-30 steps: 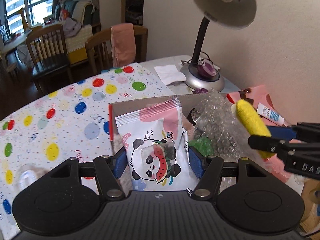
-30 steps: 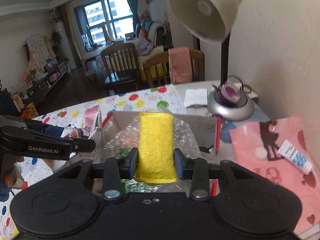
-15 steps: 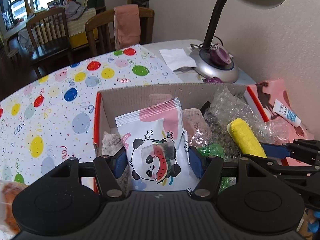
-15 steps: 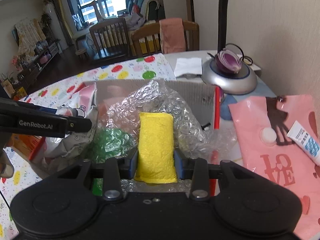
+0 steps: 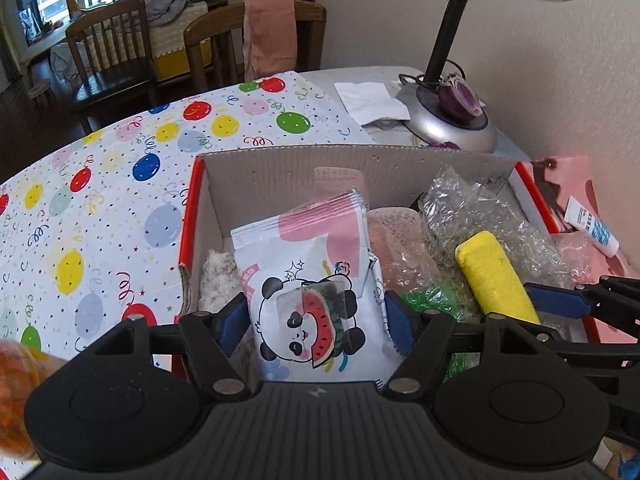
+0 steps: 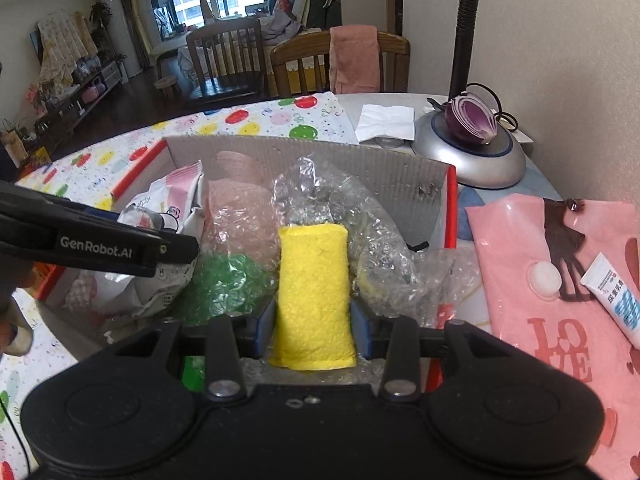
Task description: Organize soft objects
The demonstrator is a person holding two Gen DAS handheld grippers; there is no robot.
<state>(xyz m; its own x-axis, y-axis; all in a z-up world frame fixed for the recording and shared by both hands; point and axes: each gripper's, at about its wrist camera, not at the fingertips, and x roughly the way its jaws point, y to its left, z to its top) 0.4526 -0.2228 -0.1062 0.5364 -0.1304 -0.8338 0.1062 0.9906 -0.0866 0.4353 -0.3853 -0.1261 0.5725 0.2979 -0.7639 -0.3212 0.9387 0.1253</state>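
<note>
The left gripper [image 5: 316, 316] is over the near side of the box [image 5: 280, 164], with the panda pouch [image 5: 316, 280] between its blue pads. The jaws have just been opening; there is now a small gap between each pad and the pouch, so they stand spread around it. The pouch stands upright in the box, and behind it a pink mesh piece [image 5: 340, 178] leans on the far wall. A grey fuzzy lump [image 5: 218, 276] lies in the left corner, just beside the pouch.

The right gripper [image 6: 314, 322] has the yellow sponge [image 6: 314, 280] between its pads. Its jaws have also just been opening, but whether the pads still press the sponge I cannot tell. The sponge lies on clear bubble wrap [image 6: 320, 196], which fills the right half of the box and rises behind the sponge. Green bubble wrap [image 6: 228, 280] lies left of it, touching. The left gripper's finger crosses in front of the pouch in the right view.

Outside the box, a pink bag [image 6: 560, 280] with a white tube [image 6: 616, 296] on it lies at the right. Behind, half a red onion [image 6: 474, 120] sits on the lamp base [image 6: 472, 156], near a white napkin [image 6: 386, 122]. A balloon cloth [image 5: 100, 200] covers the table at left. Two chairs stand behind, one with a pink towel [image 5: 270, 36].
</note>
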